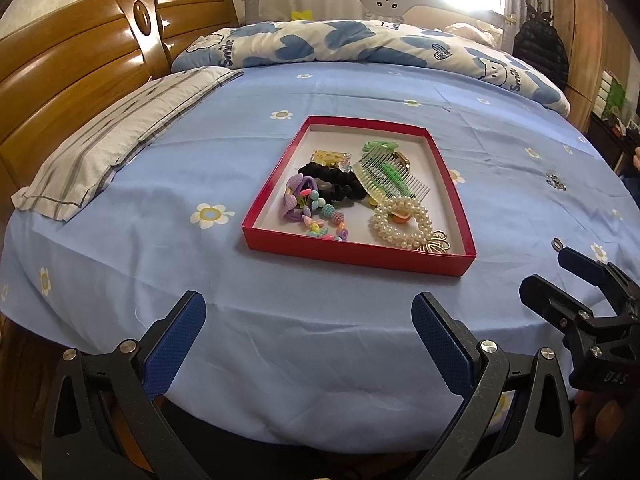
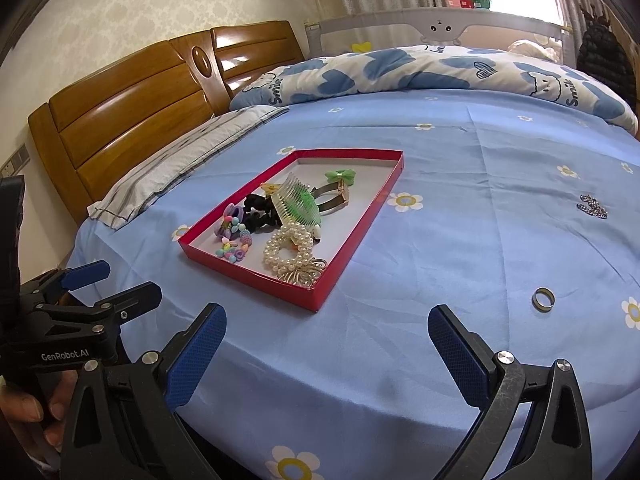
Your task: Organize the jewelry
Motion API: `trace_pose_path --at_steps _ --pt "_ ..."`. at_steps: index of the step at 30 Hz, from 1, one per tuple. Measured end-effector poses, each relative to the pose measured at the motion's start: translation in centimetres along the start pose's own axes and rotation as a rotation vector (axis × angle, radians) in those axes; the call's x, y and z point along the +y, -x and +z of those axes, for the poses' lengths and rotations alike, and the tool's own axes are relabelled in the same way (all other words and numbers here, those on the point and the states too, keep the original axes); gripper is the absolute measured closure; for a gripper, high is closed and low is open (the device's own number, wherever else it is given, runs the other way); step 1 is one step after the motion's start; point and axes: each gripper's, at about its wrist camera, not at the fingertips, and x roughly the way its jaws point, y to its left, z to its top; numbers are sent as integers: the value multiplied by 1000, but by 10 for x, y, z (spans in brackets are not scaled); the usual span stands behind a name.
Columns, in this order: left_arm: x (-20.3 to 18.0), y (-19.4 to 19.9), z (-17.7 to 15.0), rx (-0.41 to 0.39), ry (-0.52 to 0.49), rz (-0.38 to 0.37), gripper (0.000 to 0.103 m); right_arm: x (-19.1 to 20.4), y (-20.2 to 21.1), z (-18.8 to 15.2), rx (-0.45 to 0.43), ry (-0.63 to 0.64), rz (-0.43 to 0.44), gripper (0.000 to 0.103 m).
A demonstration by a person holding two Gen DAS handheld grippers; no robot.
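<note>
A red shallow box point(image 1: 352, 254) point(image 2: 256, 280) sits on the blue bedsheet and holds a pearl hair tie point(image 1: 402, 218) point(image 2: 290, 248), a comb point(image 1: 390, 174) point(image 2: 300, 204), a black scrunchie point(image 1: 334, 182), colourful bead ties point(image 1: 316, 210) and a green bow clip point(image 2: 340, 176). A metal ring point(image 2: 543, 299) point(image 1: 557, 245) lies on the sheet right of the box. A sparkly brooch point(image 2: 592, 206) point(image 1: 556, 181) lies farther right. My left gripper point(image 1: 308, 330) is open and empty, short of the box. My right gripper point(image 2: 326, 344) is open and empty, left of the ring.
A striped pillow point(image 1: 116, 140) lies left by the wooden headboard point(image 1: 72, 68). A folded blue-heart quilt point(image 1: 360, 46) lies across the far side. The bed's near edge runs just under both grippers.
</note>
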Motion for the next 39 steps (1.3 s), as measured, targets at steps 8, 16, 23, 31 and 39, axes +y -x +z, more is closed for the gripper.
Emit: trace_pose_path --at_steps 8,16,23,31,39 --pt "0 0 -1 1 3 -4 0 1 0 0 2 3 1 1" --pt "-1 0 -2 -1 1 -4 0 2 0 0 1 3 3 1" --pt "-3 2 -3 -2 -1 -7 0 5 2 1 -2 8 4 1" --pt "-2 2 -2 0 -1 -8 0 7 3 2 -3 9 4 1" --pt "-1 2 -1 -3 0 -8 0 11 5 3 -5 15 4 1"
